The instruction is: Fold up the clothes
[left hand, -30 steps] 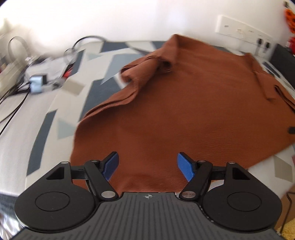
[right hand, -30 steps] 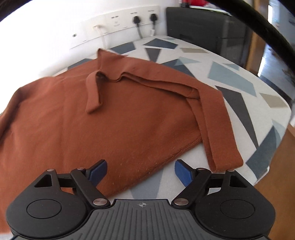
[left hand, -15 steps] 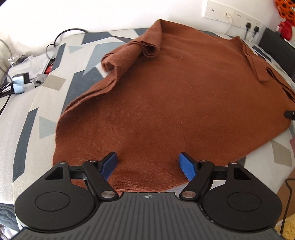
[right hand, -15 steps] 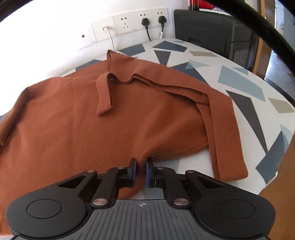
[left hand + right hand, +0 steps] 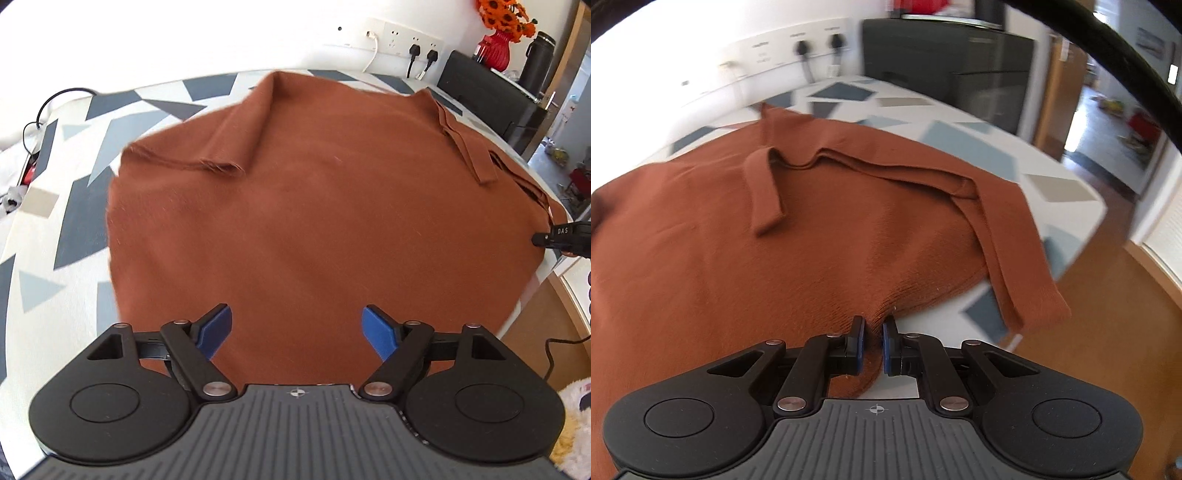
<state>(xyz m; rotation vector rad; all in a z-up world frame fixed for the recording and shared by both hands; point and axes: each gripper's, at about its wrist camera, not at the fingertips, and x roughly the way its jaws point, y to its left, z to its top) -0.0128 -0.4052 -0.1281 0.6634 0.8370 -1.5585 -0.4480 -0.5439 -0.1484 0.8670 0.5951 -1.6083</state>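
The rust-brown garment lies spread on the patterned table, its near hem pinched between the closed right gripper, while the left gripper hovers over the near edge, jaws apart, having just widened with nothing between them. "DAS" is readable on the right gripper's black finger at the cloth's far-right edge; wall sockets and a red vase stand behind

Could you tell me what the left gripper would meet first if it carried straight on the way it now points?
Most likely the brown garment: the left gripper hangs open above its near part, angled down at it, with nothing between the blue pads and the cloth. Depth is hard to judge here.
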